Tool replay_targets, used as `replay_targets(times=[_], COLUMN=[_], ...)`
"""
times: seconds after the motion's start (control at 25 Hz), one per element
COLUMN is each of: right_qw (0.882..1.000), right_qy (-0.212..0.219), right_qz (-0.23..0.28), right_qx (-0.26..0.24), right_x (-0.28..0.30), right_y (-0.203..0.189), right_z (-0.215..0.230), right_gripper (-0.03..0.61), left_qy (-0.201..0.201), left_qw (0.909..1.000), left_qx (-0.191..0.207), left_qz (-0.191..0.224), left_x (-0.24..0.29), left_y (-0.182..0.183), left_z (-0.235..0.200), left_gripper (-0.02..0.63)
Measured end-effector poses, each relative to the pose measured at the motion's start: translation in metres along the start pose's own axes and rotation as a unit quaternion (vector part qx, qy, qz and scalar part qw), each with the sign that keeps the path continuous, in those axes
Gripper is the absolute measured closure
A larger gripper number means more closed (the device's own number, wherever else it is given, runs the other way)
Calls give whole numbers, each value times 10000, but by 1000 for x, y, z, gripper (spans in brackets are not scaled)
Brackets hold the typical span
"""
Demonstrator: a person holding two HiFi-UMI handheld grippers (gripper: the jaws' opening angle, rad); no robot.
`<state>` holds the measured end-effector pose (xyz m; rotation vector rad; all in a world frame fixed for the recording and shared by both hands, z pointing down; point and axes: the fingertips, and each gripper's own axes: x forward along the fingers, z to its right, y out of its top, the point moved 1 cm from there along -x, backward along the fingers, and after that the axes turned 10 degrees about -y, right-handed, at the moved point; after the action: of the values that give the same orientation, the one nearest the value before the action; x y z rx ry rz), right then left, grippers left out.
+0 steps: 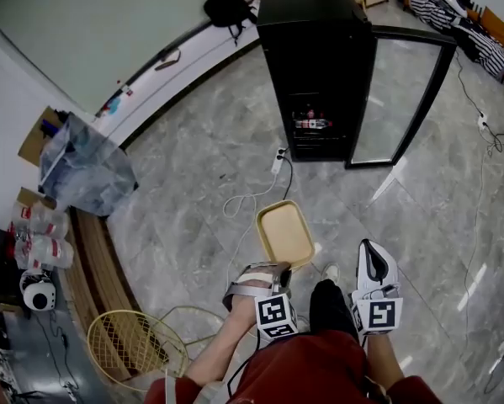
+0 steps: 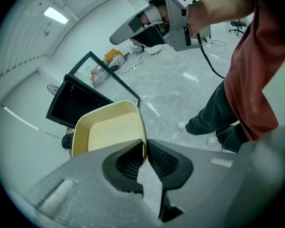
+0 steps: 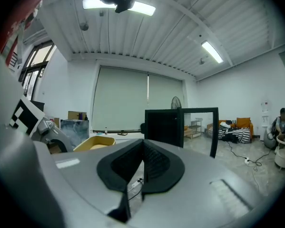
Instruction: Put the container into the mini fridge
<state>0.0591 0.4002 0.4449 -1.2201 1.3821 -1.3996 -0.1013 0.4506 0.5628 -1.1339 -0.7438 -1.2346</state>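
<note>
Left gripper (image 2: 145, 152) clamps near rim of cream container (image 1: 285, 232), carried over grey floor (image 1: 193, 167) in front of person's legs; right gripper (image 3: 141, 148) alongside, jaws together, nothing btwn them; black mini fridge (image 1: 317, 66) stands ahead w/ glass door (image 1: 403, 99) swung open, well apart from container; white cable (image 1: 243, 199) lies btwn them.

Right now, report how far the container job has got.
Done: the glass door of the black mini fridge stands open, and the left gripper is clamped on the rim of the shallow yellow plastic container. In hand: it is held above the floor, short of the fridge. Left: set it inside.
</note>
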Motion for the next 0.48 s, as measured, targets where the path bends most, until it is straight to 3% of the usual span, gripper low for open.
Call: replay_targets(times=[0.48], right_qw=[9999], right_qy=[36], right_qz=[69], right_qx=[90], right_x=[109], right_y=[12], right_z=[60], right_gripper=[578], left_qy=[-73], left_qw=[10000], left_qx=[14], left_qz=[-35], left_x=[41], left_y=[43], left_z=[-104], left_gripper=[578])
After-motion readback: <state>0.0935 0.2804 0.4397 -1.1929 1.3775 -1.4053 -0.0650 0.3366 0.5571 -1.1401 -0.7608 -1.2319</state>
